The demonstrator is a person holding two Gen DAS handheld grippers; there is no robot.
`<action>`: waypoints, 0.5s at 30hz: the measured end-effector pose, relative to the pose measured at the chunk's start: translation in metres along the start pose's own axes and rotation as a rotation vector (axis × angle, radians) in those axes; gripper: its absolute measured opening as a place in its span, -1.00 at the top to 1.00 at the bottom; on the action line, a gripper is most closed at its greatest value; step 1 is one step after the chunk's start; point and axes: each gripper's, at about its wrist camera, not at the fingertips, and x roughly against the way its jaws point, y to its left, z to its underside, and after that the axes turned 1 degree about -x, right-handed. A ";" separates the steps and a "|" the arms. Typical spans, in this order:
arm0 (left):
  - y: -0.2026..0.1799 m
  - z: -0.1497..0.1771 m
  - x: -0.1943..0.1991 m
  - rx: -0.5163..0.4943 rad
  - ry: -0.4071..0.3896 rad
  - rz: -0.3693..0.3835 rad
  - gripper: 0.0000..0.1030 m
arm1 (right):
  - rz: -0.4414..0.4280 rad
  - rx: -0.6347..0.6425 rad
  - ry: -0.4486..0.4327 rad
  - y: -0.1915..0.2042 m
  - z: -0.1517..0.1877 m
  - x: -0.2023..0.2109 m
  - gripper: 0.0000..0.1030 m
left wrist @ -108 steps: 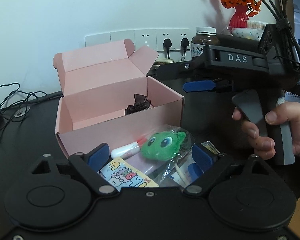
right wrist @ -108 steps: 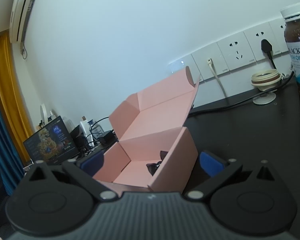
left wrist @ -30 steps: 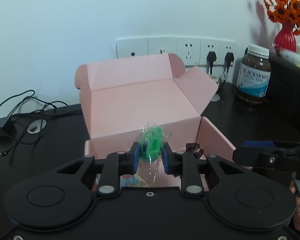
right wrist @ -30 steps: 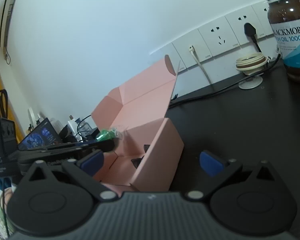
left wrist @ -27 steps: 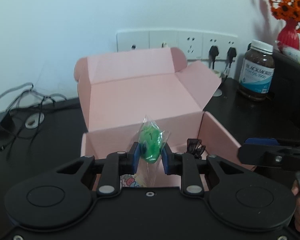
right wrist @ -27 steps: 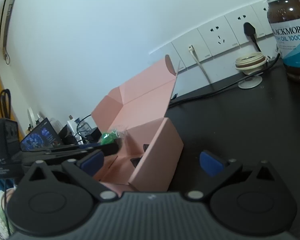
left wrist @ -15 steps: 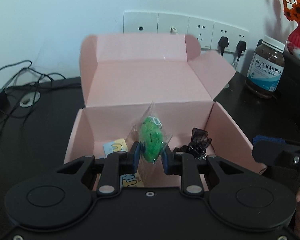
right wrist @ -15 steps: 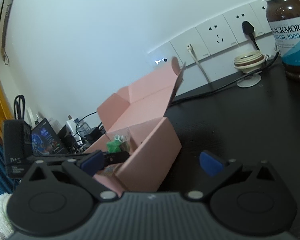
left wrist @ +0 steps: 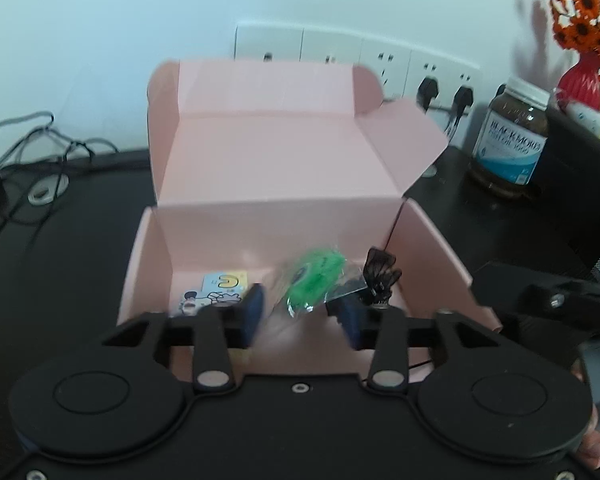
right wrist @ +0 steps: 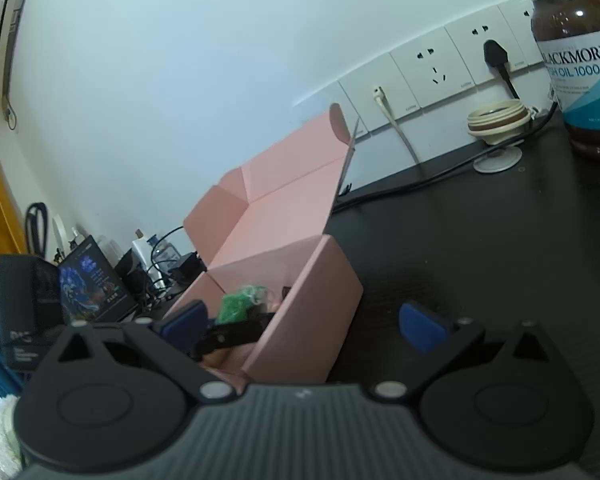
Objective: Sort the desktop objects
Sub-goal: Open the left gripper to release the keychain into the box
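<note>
An open pink box (left wrist: 276, 168) stands on the black desk. Inside it lie a cartoon sticker card (left wrist: 216, 292) and a black ribbon bow (left wrist: 380, 276). My left gripper (left wrist: 300, 312) hangs over the box's front edge with its jaws opening. The green plush toy in a clear bag (left wrist: 314, 276) lies tilted between the pads, which are not pressing on it. The right wrist view shows the same green toy (right wrist: 240, 304) inside the pink box (right wrist: 312, 304). My right gripper (right wrist: 302, 324) stands open beside the box's right wall, holding nothing.
A brown supplement bottle (left wrist: 508, 140) and a red vase of orange flowers (left wrist: 580, 80) stand at the right. Cables (left wrist: 28, 168) lie on the desk at the left. A cream ring on a stand (right wrist: 496, 120) sits below the wall sockets. A lit screen (right wrist: 92, 280) is far left.
The left gripper's jaws have spread and let go of the green toy, which has tipped sideways down into the box. The right gripper has stayed put.
</note>
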 end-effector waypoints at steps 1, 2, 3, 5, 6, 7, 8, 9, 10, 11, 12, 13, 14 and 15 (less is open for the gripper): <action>-0.001 -0.001 0.003 -0.007 -0.013 -0.001 -0.20 | -0.001 0.000 0.000 0.000 0.000 0.000 -0.99; -0.002 -0.002 0.006 -0.016 -0.026 -0.004 -0.25 | -0.001 -0.001 0.000 0.000 0.000 0.000 -0.99; -0.003 -0.003 0.009 -0.025 -0.038 -0.008 -0.29 | -0.001 -0.002 -0.001 0.000 0.000 0.000 -0.99; -0.003 -0.006 0.015 -0.037 -0.061 -0.011 -0.29 | -0.002 -0.004 0.000 -0.001 0.000 0.001 -0.99; -0.003 -0.008 0.019 -0.039 -0.074 -0.010 -0.30 | -0.002 -0.004 0.001 -0.001 0.000 0.001 -0.99; -0.002 -0.009 0.023 -0.038 -0.089 -0.007 -0.30 | -0.003 -0.005 0.001 -0.001 0.000 0.001 -0.99; -0.001 -0.010 0.027 -0.037 -0.105 -0.007 -0.31 | -0.003 -0.005 0.002 -0.001 0.000 0.001 -0.99; 0.001 -0.011 0.032 -0.035 -0.126 -0.014 -0.37 | -0.003 -0.006 0.002 -0.001 0.000 0.001 -0.99; 0.004 -0.012 0.036 -0.034 -0.147 -0.026 -0.48 | -0.003 -0.007 0.002 -0.001 0.000 0.001 -0.99; 0.007 -0.013 0.040 -0.033 -0.169 -0.044 -0.54 | -0.004 -0.008 0.003 -0.002 0.000 0.001 -0.99; 0.010 -0.013 0.043 -0.032 -0.190 -0.065 -0.61 | -0.004 -0.009 0.003 -0.002 0.000 0.000 -0.99; 0.013 -0.013 0.046 -0.034 -0.203 -0.082 -0.62 | -0.003 -0.010 0.004 -0.002 0.000 0.000 -0.99; 0.017 -0.013 0.047 -0.037 -0.206 -0.100 -0.62 | -0.003 -0.009 0.004 -0.002 0.000 0.000 -0.99; 0.020 -0.013 0.048 -0.041 -0.209 -0.119 -0.62 | -0.002 -0.009 0.005 -0.002 0.000 0.000 -0.99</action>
